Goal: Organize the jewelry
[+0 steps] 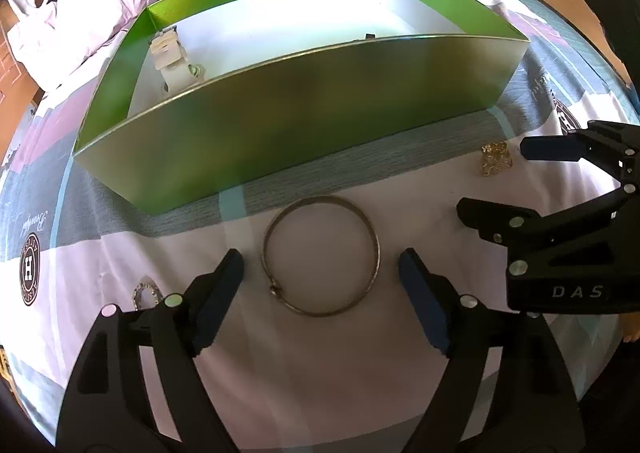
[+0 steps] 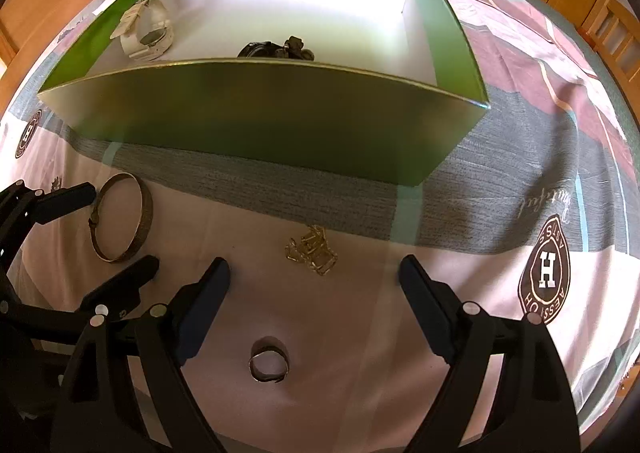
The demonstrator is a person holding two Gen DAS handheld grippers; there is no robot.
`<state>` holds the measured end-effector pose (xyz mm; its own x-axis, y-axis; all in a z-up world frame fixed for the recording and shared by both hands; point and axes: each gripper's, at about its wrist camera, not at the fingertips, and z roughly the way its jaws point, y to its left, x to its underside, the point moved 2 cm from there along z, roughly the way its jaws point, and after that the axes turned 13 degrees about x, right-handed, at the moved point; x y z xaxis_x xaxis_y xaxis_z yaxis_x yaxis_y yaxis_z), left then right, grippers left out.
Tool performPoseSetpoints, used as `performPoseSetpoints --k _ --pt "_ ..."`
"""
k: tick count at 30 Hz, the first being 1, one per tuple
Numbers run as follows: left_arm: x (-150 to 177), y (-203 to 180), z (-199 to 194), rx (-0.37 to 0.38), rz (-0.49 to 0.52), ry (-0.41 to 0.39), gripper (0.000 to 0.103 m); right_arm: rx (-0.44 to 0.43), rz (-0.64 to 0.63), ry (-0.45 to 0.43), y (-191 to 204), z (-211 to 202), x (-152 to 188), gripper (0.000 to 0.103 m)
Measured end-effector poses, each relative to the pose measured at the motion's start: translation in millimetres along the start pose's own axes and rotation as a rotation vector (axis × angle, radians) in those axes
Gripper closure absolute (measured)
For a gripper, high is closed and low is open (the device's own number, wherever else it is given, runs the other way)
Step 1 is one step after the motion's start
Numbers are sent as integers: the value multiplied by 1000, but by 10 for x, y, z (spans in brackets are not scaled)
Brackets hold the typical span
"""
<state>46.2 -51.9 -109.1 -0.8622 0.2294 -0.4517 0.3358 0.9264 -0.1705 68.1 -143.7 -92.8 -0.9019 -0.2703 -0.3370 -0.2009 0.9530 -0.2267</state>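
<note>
Left gripper (image 1: 320, 273): black, hard-looking arms ending in flat dark blue pads; fingers spread wide, one on each side of the bangle, gripping nothing. In the right wrist view it enters from the left (image 2: 120, 229), its two tips bracketing the bangle.

Right gripper (image 2: 314, 281): same black frame and blue pads, fingers spread wide and gripping nothing, with the chain just ahead of the gap between its tips. In the left wrist view it comes in from the right (image 1: 492, 177).

Bangle (image 1: 320, 256): thin round metal hoop, dull bronze-silver, with a small clasp knot on its rim; the right wrist view (image 2: 122, 218) shows a finely textured outer band. It lies flat on the bedsheet, near the front wall of the box.

Chain (image 2: 312, 250): gold, angular links bunched in a loose heap on the sheet; also seen at (image 1: 496, 159).

Ring (image 2: 269, 364): small metal band lying flat between the right gripper's arms.

Second ring (image 1: 146, 293): small, silvery, partly hidden by the left finger.

Box (image 1: 288, 125): large, open-topped, glossy metallic-green card walls, white floor.

Inside the box: a white watch (image 2: 146, 33) in the left corner; a dark watch or strap (image 2: 276, 49), partly hidden by the front wall.

Bedsheet (image 1: 312, 373): soft printed fabric, pale pink, grey and mauve blocks with round crest badges.
</note>
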Motion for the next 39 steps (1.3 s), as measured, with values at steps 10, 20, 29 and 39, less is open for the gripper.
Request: performPoseSetpoints --k 10,20,29,39 --pt "12 5 4 -8 11 -2 21 -9 50 -15 -189 77 -22 24" --pt "24 -112 -39 4 48 -15 44 -30 40 -50 -280 4 17 75" --pt "-13 97 -190 30 -23 -18 44 -107 -16 -89 -191 -187 58 80" --pt "35 267 -247 33 -98 20 42 -46 31 -107 -483 -298 53 47"
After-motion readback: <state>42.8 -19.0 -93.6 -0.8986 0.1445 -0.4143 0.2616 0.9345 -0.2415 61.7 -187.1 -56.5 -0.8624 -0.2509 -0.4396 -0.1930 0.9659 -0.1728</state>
